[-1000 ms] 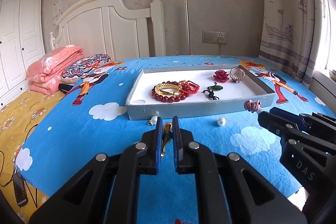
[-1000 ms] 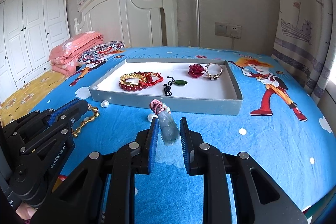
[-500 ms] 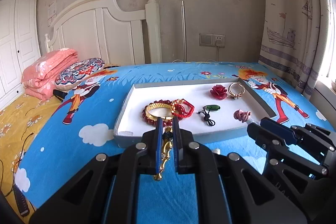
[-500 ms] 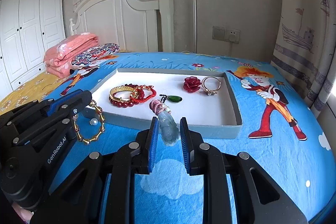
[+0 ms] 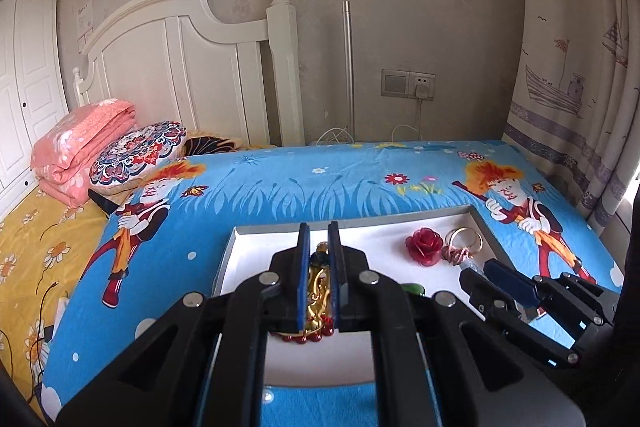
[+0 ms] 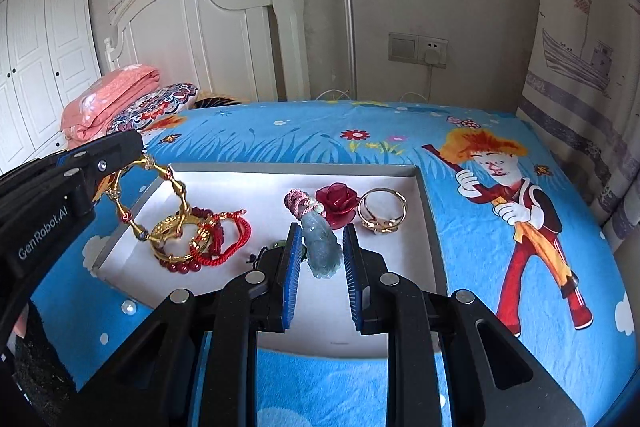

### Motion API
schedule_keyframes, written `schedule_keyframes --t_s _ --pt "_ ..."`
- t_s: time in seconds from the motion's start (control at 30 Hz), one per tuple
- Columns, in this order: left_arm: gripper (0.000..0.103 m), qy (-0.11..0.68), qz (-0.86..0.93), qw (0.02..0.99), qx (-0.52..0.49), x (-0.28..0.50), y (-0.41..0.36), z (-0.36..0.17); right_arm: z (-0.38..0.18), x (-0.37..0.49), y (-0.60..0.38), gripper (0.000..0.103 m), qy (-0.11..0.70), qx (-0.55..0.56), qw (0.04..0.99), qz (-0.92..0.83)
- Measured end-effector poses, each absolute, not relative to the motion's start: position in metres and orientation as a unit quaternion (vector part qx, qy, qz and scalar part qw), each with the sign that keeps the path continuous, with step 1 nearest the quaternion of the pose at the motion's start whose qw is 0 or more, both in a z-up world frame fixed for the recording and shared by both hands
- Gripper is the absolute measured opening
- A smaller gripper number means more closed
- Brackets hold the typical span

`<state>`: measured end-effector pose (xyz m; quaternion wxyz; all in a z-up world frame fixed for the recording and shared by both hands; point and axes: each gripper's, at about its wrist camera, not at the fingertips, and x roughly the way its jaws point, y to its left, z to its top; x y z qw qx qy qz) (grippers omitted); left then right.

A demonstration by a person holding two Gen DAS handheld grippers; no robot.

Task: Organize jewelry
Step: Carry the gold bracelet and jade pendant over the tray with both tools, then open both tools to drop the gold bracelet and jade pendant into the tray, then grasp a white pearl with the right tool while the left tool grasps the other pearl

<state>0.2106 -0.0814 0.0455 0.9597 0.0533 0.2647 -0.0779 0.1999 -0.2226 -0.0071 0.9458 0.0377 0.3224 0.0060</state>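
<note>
A grey-walled white tray (image 6: 428, 211) lies on the blue bed sheet. In it are red and gold bracelets (image 6: 208, 239), a red rose (image 6: 336, 201) and a gold ring (image 6: 382, 211). My left gripper (image 5: 319, 267) is shut on a gold chain bracelet (image 6: 160, 203), which hangs over the tray's left part above the bracelets. My right gripper (image 6: 320, 255) is shut on a pale green jade pendant (image 6: 322, 247) with a pink knot, held over the tray's middle. The right gripper also shows in the left wrist view (image 5: 476, 271), beside the rose (image 5: 424, 245).
A loose pearl (image 6: 129, 306) lies on the sheet in front of the tray's left corner. Pink folded quilt (image 5: 76, 147) and patterned pillow (image 5: 138, 151) lie at the far left by the white headboard. A curtain hangs at the right.
Both grippers have moved forward from the sheet in front of the tray to over the tray, each carrying its piece. The gold bracelet now hangs above the bracelets inside.
</note>
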Motion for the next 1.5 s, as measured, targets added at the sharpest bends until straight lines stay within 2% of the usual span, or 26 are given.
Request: schedule_keyframes --t_s 0.37,0.43,0.47,0.5,0.53,0.6,0.63,0.7,0.83,1.07,1.33,1.5 --pt "0.009 0.311 -0.05 0.947 0.071 0.269 -0.085 0.016 -0.028 0.244 -0.217 0.022 0.374 0.029 0.927 0.01" --pt "0.01 0.326 -0.049 0.941 0.07 0.276 -0.081 0.008 -0.032 0.245 -0.217 0.031 0.375 0.026 0.927 0.0" --pt "0.016 0.334 -0.05 0.939 0.069 0.278 -0.078 0.005 -0.032 0.243 -0.218 0.043 0.373 0.03 0.927 0.001" --pt "0.025 0.336 -0.049 0.938 0.069 0.278 -0.076 0.003 -0.032 0.241 -0.219 0.047 0.372 0.034 0.928 0.004" --pt "0.029 0.335 -0.045 0.939 0.072 0.277 -0.073 0.001 -0.032 0.239 -0.219 0.047 0.371 0.035 0.928 0.003" --pt "0.049 0.328 -0.039 0.941 0.075 0.272 -0.067 0.0 -0.031 0.233 -0.22 0.047 0.367 0.037 0.929 0.002" --pt "0.055 0.326 -0.038 0.942 0.072 0.27 -0.063 0.0 -0.03 0.228 -0.22 0.047 0.365 0.04 0.93 0.004" --pt "0.073 0.323 -0.036 0.943 0.07 0.263 -0.056 0.0 -0.026 0.219 -0.22 0.047 0.356 0.045 0.933 0.003" --pt "0.09 0.304 -0.025 0.949 0.075 0.241 -0.045 0.001 -0.019 0.199 -0.217 0.055 0.342 0.054 0.938 0.004" --pt "0.097 0.279 -0.026 0.958 0.064 0.191 -0.025 -0.003 -0.018 0.162 -0.202 0.059 0.317 0.05 0.947 0.002" --pt "0.097 0.289 -0.019 0.955 0.064 0.155 -0.003 -0.02 -0.037 0.133 -0.179 0.058 0.348 0.06 0.935 0.027" --pt "0.097 0.296 -0.017 0.953 0.069 0.14 0.009 -0.028 -0.041 0.13 -0.164 0.051 0.355 0.036 0.934 0.03"
